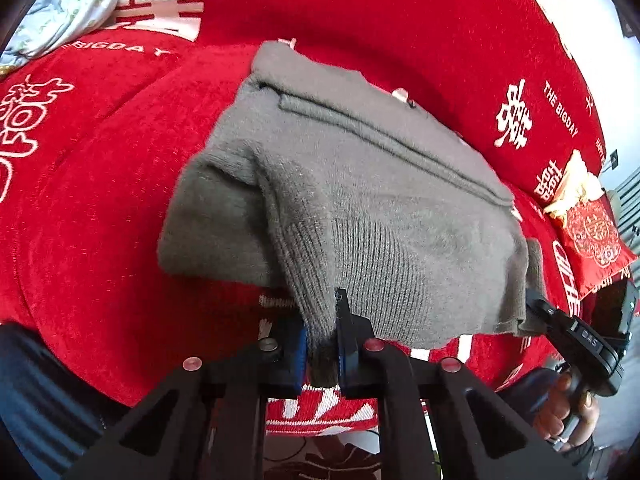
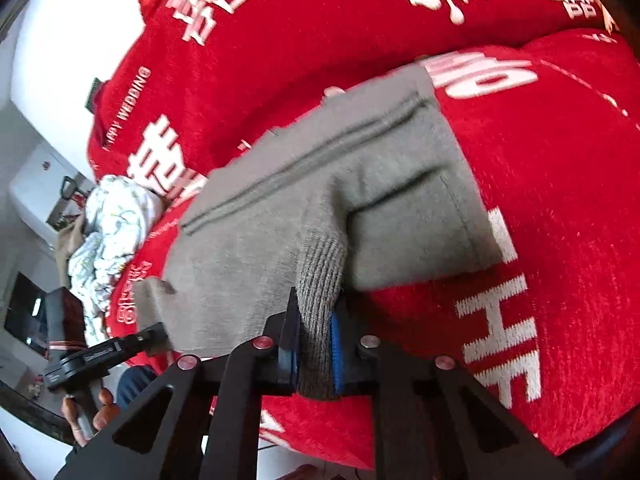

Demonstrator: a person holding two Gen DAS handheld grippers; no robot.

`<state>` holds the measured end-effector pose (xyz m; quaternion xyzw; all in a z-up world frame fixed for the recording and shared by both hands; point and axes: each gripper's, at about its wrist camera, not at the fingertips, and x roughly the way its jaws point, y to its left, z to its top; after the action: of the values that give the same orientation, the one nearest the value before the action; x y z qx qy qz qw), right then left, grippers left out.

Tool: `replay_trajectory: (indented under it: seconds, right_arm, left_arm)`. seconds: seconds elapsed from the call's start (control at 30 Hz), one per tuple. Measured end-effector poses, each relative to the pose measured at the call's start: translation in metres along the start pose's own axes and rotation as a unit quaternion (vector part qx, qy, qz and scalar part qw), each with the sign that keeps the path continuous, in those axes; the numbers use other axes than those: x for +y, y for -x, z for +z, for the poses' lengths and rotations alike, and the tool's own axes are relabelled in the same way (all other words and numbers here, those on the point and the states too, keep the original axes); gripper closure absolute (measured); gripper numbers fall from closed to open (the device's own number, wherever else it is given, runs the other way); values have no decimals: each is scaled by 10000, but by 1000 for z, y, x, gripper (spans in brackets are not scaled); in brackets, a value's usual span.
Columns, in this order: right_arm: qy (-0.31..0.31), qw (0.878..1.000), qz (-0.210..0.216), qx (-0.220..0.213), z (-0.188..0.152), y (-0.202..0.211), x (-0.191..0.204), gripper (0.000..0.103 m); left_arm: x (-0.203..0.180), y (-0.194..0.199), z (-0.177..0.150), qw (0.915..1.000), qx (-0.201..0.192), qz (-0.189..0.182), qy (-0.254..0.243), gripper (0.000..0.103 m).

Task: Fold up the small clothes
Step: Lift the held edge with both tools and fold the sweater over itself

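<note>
Sweater (image 1: pixel 360 184): already folded partway, sleeve tucked over body, on red sofa cover (image 1: pixel 100 200). Left tool (image 1: pixel 322 344) and right tool (image 2: pixel 314 356) each clamped on ribbed hem corner. Final fold likely left.

Red cover (image 1: pixel 100 200): "BIGDAY" in white, upper left of left wrist view; "THE BIGDAY" at right edge, beside white double-happiness characters. Right wrist view: "WEDDING" upper left, large "THE" letters lower right. Other characters unreadable.
</note>
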<state>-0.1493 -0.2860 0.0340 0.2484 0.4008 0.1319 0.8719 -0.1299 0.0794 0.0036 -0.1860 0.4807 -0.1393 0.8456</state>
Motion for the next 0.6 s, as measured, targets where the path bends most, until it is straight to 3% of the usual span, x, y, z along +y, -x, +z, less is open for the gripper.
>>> replay_trajectory:
  seconds: [0.33, 0.6]
  right_arm:
    - [28, 9977, 390, -561, 16, 45, 27, 90]
    - [-87, 9950, 357, -927, 46, 58, 37, 90]
  left_arm:
    - [-12, 46, 24, 9980, -605, -200, 10, 93]
    - [-26, 67, 66, 9947, -1016, -167, 32, 93]
